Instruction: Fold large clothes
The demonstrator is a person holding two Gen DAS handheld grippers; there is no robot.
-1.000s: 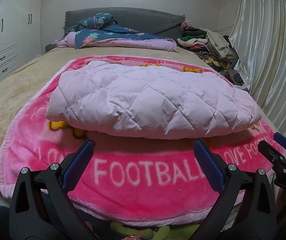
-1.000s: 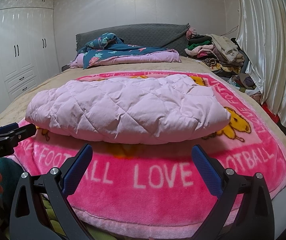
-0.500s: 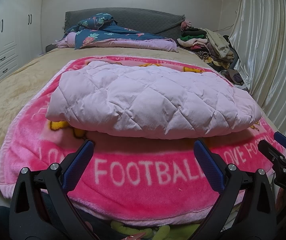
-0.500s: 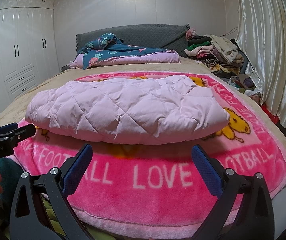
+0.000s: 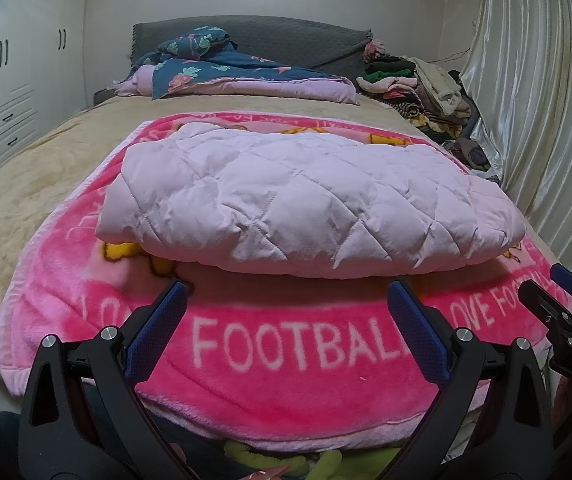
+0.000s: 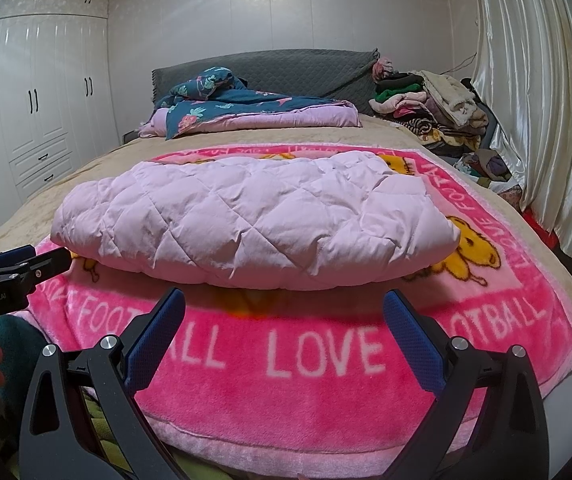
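Fingers of both grippers stand spread wide with nothing between them, blue pads facing inward. Left gripper (image 5: 286,320) and right gripper (image 6: 284,320) hover side by side at the foot of a bed, each held just off the near hem of a pink blanket (image 5: 286,360) printed with white words, and neither touches cloth. Each gripper shows at the edge of the other's view, so the pair is close together, left one toward the blanket's left part, right one toward its right. Straight ahead of both, beyond the band of lettering, lies a jacket (image 5: 306,208), a pale lilac quilted garment already doubled into a thick pad. It rests flat on the blanket's middle, its long axis running left to right across the bed, square to the line of the fingers. Its rounded near edge faces the grippers and bulges a little above the blanket. Neither gripper looks clearly nearer to it; each seems about level with one end. Any further fold would likely mean reaching forward over the lettering to that near edge or to the two ends. Farther off, a floral quilt (image 6: 246,112) sits by the headboard, and a heap of clothes (image 6: 426,108) lies at the far right beside a curtain (image 6: 546,100).
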